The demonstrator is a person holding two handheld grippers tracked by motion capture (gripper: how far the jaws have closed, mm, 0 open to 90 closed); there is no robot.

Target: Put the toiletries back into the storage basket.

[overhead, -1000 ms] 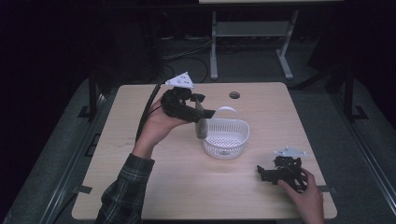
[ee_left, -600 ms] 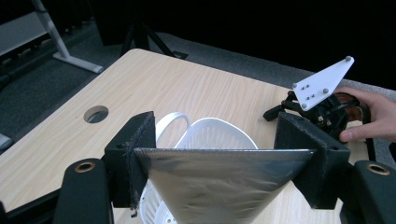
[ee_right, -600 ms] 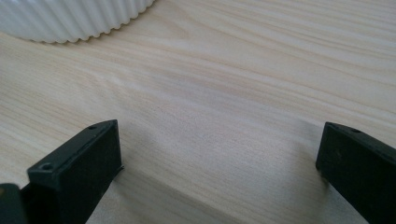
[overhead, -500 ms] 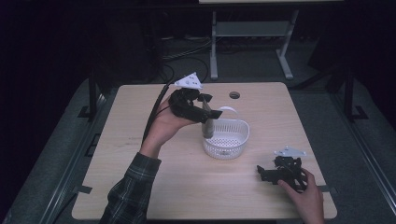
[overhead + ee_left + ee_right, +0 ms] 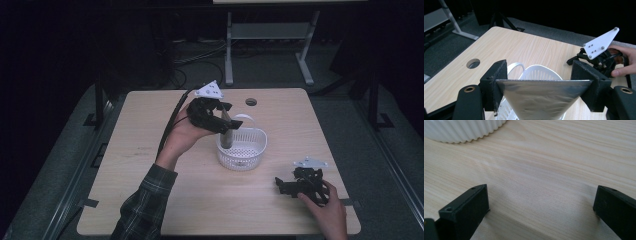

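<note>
Left tongs (image 5: pixel 224 119) raised, jaws clamped; right tongs (image 5: pixel 281 184) low, jaws spread

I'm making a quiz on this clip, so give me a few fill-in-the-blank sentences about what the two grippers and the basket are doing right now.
1. The left gripper is shut on a silver ____.
2. That gripper hangs over the white ____, which stands on the table.
3. The right gripper rests on the table with its fingers ____.
4. Beyond the basket, the tabletop has a round ____.

Missing words: pouch; basket; open; hole
</note>
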